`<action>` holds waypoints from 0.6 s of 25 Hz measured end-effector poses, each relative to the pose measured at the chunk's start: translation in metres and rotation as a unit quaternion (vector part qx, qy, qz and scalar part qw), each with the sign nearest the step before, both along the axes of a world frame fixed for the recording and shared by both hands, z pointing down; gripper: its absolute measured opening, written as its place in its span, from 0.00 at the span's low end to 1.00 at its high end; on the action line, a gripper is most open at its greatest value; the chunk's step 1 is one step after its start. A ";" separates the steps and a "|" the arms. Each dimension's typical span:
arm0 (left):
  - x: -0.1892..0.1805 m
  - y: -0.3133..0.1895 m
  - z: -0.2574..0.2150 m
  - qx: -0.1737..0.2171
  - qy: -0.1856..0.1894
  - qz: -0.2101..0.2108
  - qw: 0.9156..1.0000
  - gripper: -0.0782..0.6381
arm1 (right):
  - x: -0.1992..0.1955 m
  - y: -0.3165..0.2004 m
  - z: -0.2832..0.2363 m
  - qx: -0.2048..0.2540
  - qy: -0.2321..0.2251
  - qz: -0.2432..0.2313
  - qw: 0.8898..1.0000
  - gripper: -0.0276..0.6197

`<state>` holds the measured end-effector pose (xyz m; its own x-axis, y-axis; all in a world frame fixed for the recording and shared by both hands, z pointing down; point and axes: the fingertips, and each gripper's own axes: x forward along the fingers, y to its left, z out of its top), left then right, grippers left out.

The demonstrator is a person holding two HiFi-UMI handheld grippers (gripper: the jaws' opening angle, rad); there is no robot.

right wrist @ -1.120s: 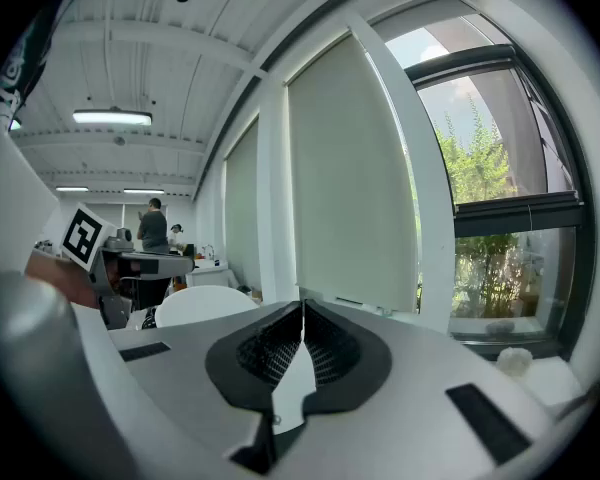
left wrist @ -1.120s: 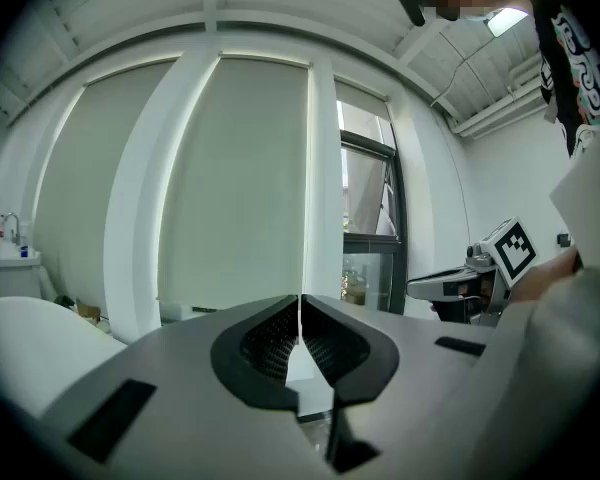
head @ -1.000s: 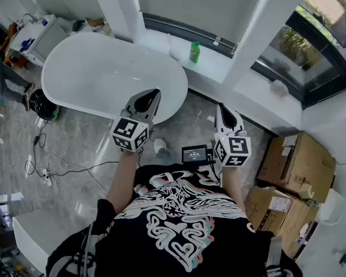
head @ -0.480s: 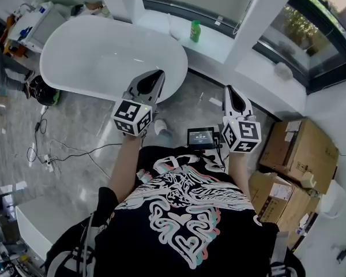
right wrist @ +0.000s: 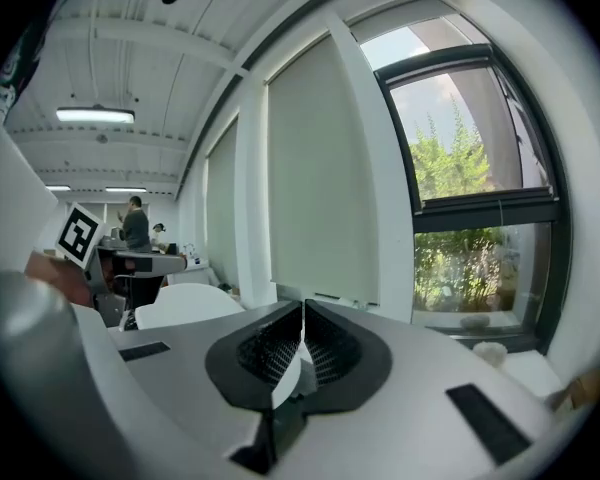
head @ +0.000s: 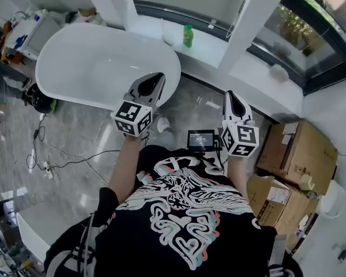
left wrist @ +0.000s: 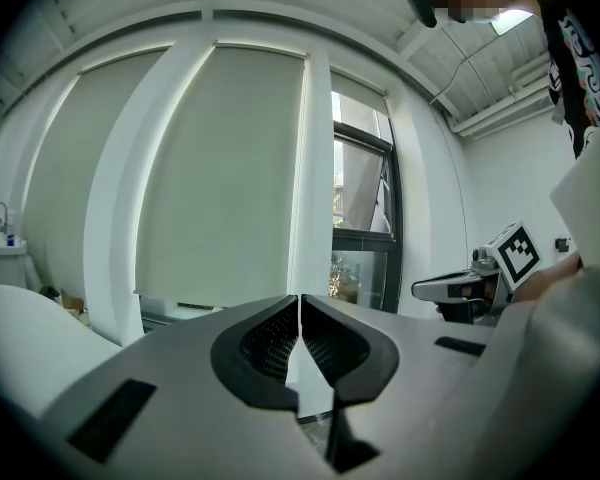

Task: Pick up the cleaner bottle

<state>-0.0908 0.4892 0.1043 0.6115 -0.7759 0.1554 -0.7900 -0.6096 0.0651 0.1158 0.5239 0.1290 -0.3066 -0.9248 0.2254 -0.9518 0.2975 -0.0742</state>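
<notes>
The green cleaner bottle [head: 188, 36] stands upright on the white window ledge [head: 210, 48] at the top of the head view, beyond the bathtub. My left gripper [head: 155, 78] is shut and empty, held over the tub's near rim and pointing toward the ledge, well short of the bottle. My right gripper [head: 231, 98] is also shut with nothing in it, over the floor to the right. Both gripper views show touching jaws, the left gripper [left wrist: 299, 310] and the right gripper [right wrist: 302, 315], facing the blinds. The bottle is hidden in both.
A white oval bathtub [head: 81, 68] fills the upper left. A white pillar [head: 242, 22] rises from the ledge right of the bottle. Cardboard boxes [head: 300, 160] are stacked at the right. Cables [head: 52, 160] trail over the grey marble floor at the left.
Both grippers and the person have moved forward toward the tub and ledge. The bottle now sits higher and a little further left in the head view. Both pairs of jaws stayed shut.
</notes>
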 end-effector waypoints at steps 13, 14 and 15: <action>0.020 -0.120 0.021 -0.010 0.002 0.006 1.000 0.14 | 0.038 -0.103 -0.002 0.032 0.047 0.063 0.996 0.09; 0.021 -0.136 0.022 -0.009 0.002 0.007 1.000 0.14 | 0.039 -0.117 -0.001 0.031 0.048 0.066 0.996 0.09; 0.021 -0.152 0.023 -0.010 0.002 0.009 1.000 0.14 | 0.039 -0.132 0.000 0.029 0.050 0.068 0.996 0.09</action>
